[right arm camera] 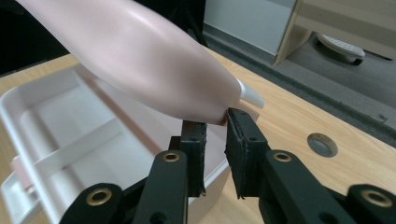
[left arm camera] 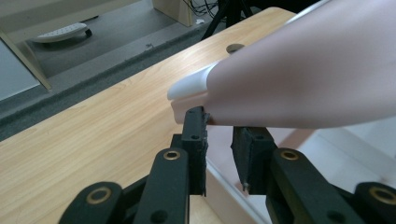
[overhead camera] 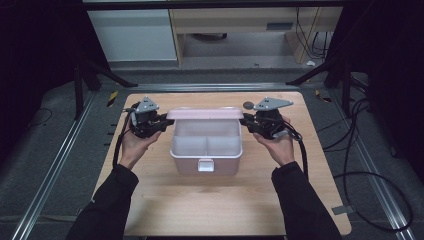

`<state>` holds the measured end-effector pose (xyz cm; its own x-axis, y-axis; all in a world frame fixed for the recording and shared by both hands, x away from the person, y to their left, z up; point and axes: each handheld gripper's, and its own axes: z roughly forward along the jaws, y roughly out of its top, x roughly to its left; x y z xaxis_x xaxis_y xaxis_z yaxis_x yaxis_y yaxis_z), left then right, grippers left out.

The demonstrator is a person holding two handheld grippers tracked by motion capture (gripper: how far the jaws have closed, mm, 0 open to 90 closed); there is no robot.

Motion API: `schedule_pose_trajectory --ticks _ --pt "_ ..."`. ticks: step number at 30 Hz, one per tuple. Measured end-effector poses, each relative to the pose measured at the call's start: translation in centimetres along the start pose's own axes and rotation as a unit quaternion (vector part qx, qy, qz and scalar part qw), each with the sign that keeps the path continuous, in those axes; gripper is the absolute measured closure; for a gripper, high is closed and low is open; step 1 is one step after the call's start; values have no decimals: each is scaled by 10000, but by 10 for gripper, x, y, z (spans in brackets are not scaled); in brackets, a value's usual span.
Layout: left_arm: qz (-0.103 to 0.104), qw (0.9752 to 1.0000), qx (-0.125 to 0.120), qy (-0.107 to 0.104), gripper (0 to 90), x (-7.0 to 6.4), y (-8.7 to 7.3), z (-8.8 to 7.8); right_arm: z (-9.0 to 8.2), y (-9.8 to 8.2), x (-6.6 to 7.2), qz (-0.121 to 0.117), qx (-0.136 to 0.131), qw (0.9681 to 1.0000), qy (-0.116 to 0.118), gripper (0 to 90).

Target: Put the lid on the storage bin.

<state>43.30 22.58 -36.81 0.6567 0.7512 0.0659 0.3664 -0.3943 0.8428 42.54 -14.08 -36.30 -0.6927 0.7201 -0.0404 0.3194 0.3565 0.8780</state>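
Note:
A pale pink lunch box [overhead camera: 206,159] with a divided inside sits mid-table, a white latch [overhead camera: 205,165] on its front wall. Its lid [overhead camera: 205,114] stands raised along the back edge. My left gripper [overhead camera: 167,121] holds the lid's left end and my right gripper [overhead camera: 243,121] holds its right end. In the left gripper view the lid [left arm camera: 303,70] runs down between the jaws of my left gripper [left arm camera: 219,126], which press on its corner. In the right gripper view my right gripper [right arm camera: 212,121] pinches the tip of the lid [right arm camera: 140,60] above the open box [right arm camera: 60,135].
The wooden table [overhead camera: 210,200] has a round grommet hole [overhead camera: 248,105] just behind the lid's right end. Cables [overhead camera: 360,165] loop on the floor to the right. A cabinet [overhead camera: 135,35] and shelving stand beyond the table's far edge.

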Motion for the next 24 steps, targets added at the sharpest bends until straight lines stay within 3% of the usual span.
schedule_pose_trajectory --ticks 19,24 --pt "-252 9995 39 -189 704 -18 -37 -25 -26 -31 27 -194 188 9994 237 719" --pt "-285 9994 101 -188 672 -18 -53 -32 -31 -40 33 -250 418 9985 248 662"
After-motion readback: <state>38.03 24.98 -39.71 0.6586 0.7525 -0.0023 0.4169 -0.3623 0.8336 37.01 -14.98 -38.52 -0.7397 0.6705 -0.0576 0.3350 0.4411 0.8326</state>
